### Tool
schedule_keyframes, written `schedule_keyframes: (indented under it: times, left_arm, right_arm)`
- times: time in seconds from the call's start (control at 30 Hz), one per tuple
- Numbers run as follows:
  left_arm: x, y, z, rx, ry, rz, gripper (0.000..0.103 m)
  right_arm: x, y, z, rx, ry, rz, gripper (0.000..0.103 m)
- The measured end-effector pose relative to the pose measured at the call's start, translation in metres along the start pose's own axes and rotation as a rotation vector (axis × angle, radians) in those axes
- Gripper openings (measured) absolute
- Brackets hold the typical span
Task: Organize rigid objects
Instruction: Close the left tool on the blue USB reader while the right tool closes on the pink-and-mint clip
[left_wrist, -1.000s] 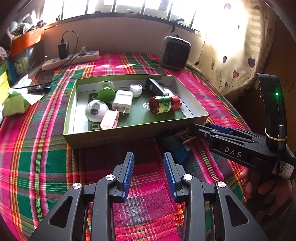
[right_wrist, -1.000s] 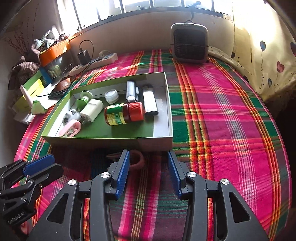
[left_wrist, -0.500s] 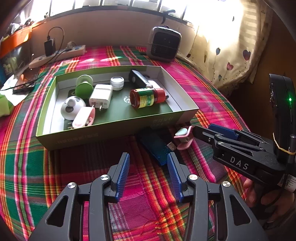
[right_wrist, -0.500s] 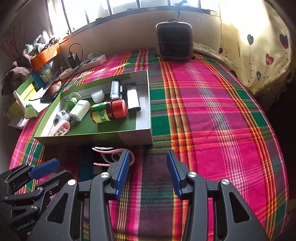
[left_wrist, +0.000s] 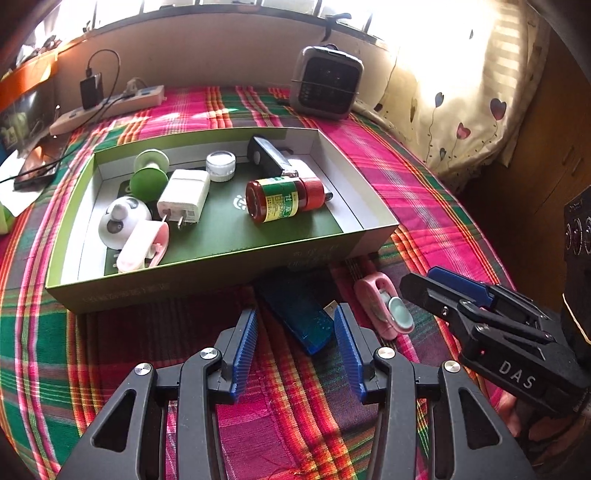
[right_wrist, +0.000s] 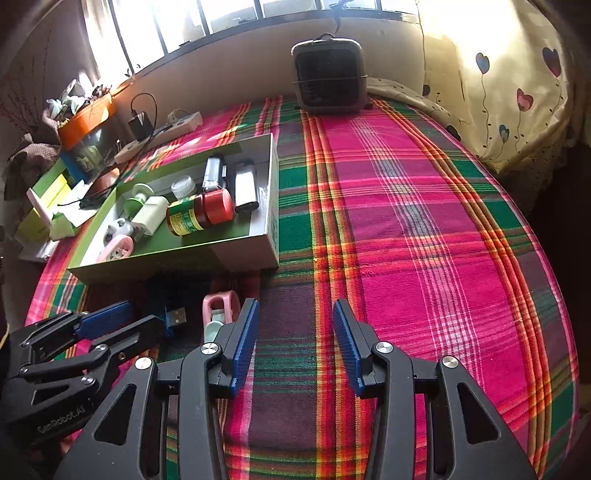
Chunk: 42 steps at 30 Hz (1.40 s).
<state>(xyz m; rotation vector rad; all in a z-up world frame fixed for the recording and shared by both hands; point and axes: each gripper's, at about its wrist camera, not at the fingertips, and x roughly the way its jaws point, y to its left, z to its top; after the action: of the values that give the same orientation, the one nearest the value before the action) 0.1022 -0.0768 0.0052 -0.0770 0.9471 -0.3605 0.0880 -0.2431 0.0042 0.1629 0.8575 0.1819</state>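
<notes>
Two items remain outside the box (left_wrist: 207, 284); my left tool (left_wrist: 295, 325), jaws just widened and empty, now frames the blue USB stick (left_wrist: 301, 314).

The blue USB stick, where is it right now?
In the left wrist view the blue USB stick lies on the cloth outside the box, left of the pink clip.

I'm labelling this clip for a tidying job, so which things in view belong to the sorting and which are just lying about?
Part of the job: green box; blue USB stick and pink clip, both on the cloth before the box; red-capped bottle and white charger, both inside it.

Just lying about: heater; power strip; curtain.
</notes>
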Motion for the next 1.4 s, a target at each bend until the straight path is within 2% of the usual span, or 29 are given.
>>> schedule_keyframes:
  times: [0.17, 0.33, 0.67, 0.87, 1.03, 1.4]
  left_arm:
    - [0.007, 0.002, 0.007, -0.019, 0.009, 0.009, 0.042]
    - [0.010, 0.002, 0.011, -0.008, 0.004, 0.025, 0.042]
    - [0.006, 0.003, 0.009, 0.058, 0.009, 0.075, 0.042]
    - [-0.002, 0.010, 0.003, 0.073, 0.009, 0.103, 0.042]
    - [-0.004, 0.016, 0.000, 0.081, 0.014, 0.154, 0.042]
    - [0.001, 0.013, -0.004, 0.121, 0.015, 0.185, 0.042]
  right_arm:
    - [-0.003, 0.008, -0.003, -0.024, -0.009, 0.095, 0.043]
    - [0.000, 0.019, -0.007, -0.080, 0.009, 0.125, 0.043]
    - [0.009, 0.025, -0.009, -0.131, 0.040, 0.073, 0.043]
    - [0.010, 0.025, -0.010, -0.131, 0.041, 0.070, 0.043]
    - [0.010, 0.028, -0.010, -0.145, 0.040, 0.049, 0.043]
    - [0.012, 0.036, -0.012, -0.202, 0.038, -0.004, 0.043]
